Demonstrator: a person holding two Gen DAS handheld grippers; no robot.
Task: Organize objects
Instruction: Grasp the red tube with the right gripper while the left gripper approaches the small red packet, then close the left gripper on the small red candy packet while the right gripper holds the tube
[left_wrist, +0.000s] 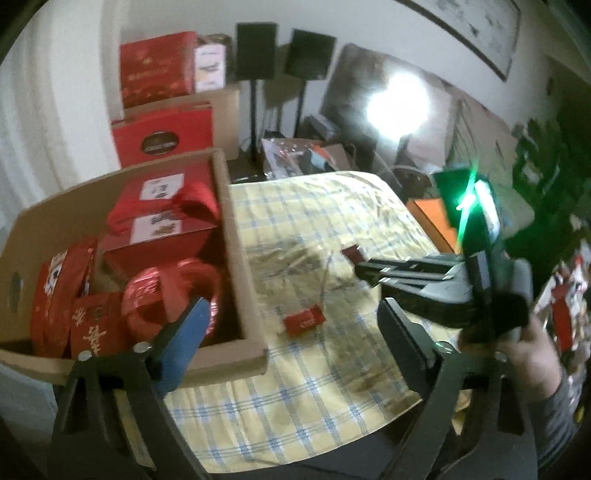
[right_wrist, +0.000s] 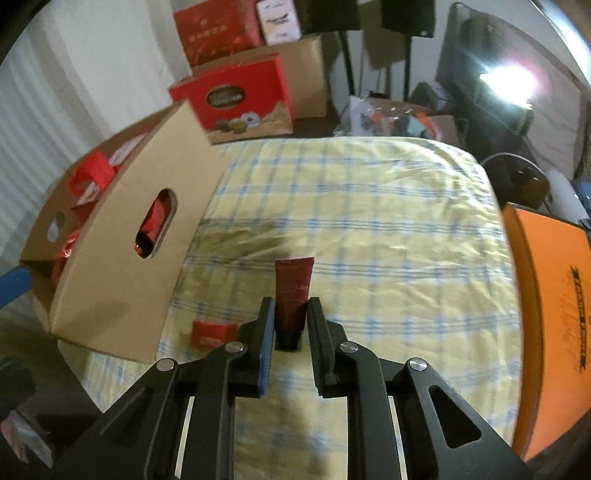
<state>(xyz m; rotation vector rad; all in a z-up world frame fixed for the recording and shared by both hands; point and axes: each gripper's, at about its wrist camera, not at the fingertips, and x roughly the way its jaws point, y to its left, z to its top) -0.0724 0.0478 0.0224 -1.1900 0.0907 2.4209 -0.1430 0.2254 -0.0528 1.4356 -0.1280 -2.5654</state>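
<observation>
A wide stretch of checked cloth (right_wrist: 369, 229) lies open across the middle of the right wrist frame, hemmed at left by the tilted cardboard box (right_wrist: 122, 266), at right by an orange box (right_wrist: 550, 295), with stacked cartons (right_wrist: 240, 99) behind.

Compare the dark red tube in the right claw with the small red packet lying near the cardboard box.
The tube is long, dark maroon and capped black; the packet is short, flat and bright red. The tube is clamped in the right claw; the packet lies loose on the checked cloth beside the box. Both are small, red, and outside the box.
</observation>
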